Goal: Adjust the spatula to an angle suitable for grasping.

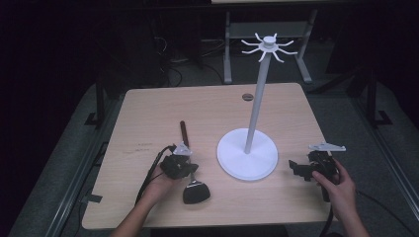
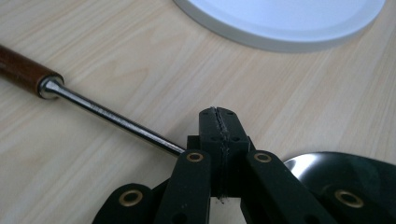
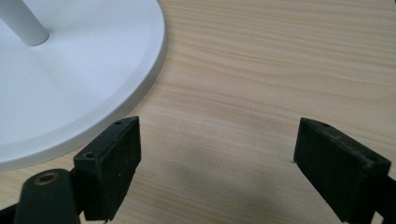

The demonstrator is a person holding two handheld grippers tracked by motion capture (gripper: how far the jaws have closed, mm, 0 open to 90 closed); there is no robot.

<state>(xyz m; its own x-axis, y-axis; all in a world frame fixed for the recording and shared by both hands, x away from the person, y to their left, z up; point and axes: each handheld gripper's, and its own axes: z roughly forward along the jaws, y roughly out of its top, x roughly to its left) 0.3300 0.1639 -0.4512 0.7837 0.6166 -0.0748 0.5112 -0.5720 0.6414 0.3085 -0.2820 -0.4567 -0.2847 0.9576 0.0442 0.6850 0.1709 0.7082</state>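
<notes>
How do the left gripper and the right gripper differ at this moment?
The left gripper has its jaws pressed together with nothing between them; the right gripper has its jaws wide apart. The left gripper sits over the ladle, beside its steel shaft; the right gripper is over bare table, right of the stand. Both are black, hand-held and empty.

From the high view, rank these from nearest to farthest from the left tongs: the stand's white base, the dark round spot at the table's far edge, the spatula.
1. Spatula: right at the left tongs.
2. White base: to their right.
3. Dark round spot: far edge, behind the pole.
</notes>
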